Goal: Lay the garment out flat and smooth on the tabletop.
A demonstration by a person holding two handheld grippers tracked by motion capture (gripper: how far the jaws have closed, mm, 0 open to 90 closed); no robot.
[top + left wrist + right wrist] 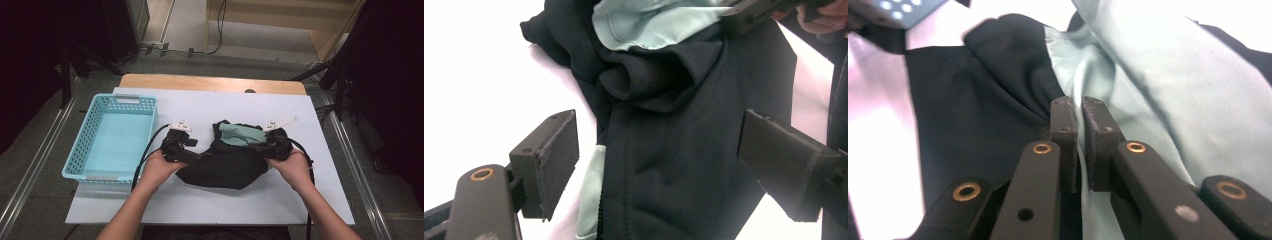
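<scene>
Roughly at the middle of the white table sheet (300, 200) lay a crumpled black garment (225, 167) with a pale mint lining (240, 135) turned out along its far edge. Just left of the garment, the left gripper (200, 156) rested with its jaws spread wide; in the left gripper view the dark cloth lay between the two pads (554, 160) without either pressing on it. At the garment's right end, the right gripper (262, 145) had its jaws drawn almost together, pinching a fold where the black cloth met the mint lining (1148, 90). Both hands sat close against the garment, the right hand (295, 170) at its right edge, the left hand (157, 170) at its left. Well to the left of the garment stood a turquoise perforated basket (82, 145), apart from it, with the left gripper's cable (145, 155) running between the two. Nothing lay on top of the garment besides the gripper tips.
</scene>
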